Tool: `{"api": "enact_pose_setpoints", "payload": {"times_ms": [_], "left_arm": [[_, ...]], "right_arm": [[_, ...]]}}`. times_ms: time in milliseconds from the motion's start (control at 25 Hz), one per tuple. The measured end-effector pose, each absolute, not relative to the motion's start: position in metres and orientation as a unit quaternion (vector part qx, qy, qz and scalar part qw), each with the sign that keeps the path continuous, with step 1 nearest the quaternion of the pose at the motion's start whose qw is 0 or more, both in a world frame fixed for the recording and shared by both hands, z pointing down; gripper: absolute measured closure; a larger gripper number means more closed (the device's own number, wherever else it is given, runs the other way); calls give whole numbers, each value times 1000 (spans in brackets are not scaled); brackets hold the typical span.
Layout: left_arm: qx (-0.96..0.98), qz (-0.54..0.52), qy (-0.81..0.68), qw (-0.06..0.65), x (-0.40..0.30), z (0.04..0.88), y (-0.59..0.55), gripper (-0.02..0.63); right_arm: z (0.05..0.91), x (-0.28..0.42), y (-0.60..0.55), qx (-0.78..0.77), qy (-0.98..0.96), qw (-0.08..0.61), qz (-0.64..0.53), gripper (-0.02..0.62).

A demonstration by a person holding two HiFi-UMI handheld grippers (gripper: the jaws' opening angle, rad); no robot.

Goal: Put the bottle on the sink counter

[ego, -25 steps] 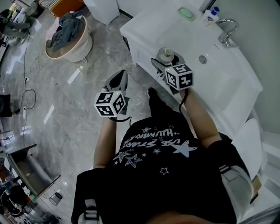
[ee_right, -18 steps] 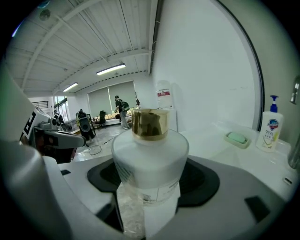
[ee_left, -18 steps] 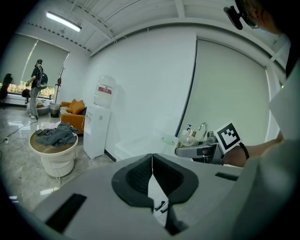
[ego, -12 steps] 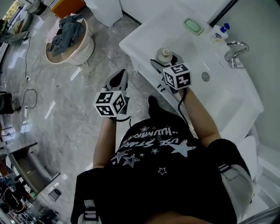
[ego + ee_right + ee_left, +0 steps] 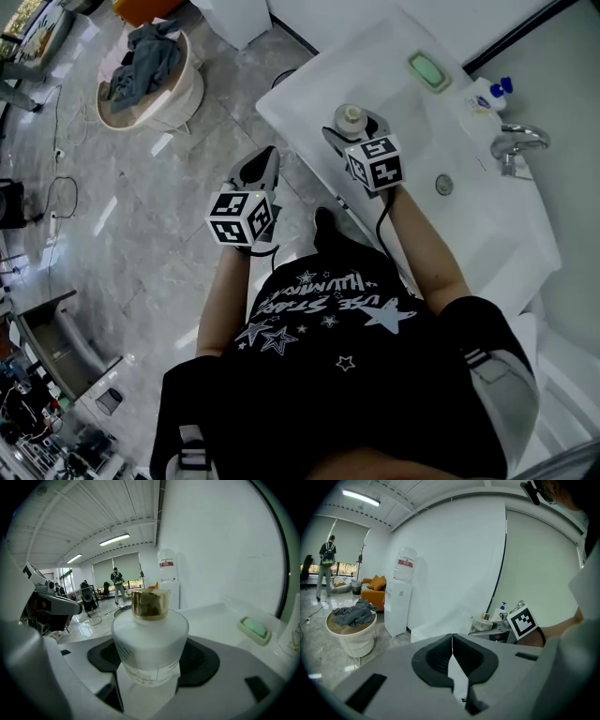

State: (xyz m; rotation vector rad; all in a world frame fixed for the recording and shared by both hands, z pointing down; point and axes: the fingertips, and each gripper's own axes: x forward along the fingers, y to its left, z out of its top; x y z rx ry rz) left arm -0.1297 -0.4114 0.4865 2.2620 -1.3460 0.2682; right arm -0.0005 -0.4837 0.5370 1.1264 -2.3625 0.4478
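Observation:
A frosted white bottle with a gold cap stands upright between the jaws of my right gripper, which is shut on it. In the head view the bottle hangs over the near left part of the white sink counter, held by the right gripper. My left gripper is shut with nothing in it, out over the floor to the left of the counter. In its own view, the left gripper has its pads touching.
A green soap dish, a pump bottle, a tap and the basin drain lie on the counter. A tub of clothes stands on the marble floor. People stand far off in the room.
The head view has shifted, so the counter and tap sit further right and lower. The right gripper with the bottle stays over the counter's near left part. The left gripper has barely moved.

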Motion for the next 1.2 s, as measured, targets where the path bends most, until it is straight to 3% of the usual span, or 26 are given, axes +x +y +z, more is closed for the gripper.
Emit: {"api": "enact_pose_setpoints", "payload": {"times_ms": [1200], "left_arm": [[806, 121, -509, 277, -122, 520, -444, 597]], "right_arm": [[590, -20, -519, 380, -875, 271, 130, 272]]}}
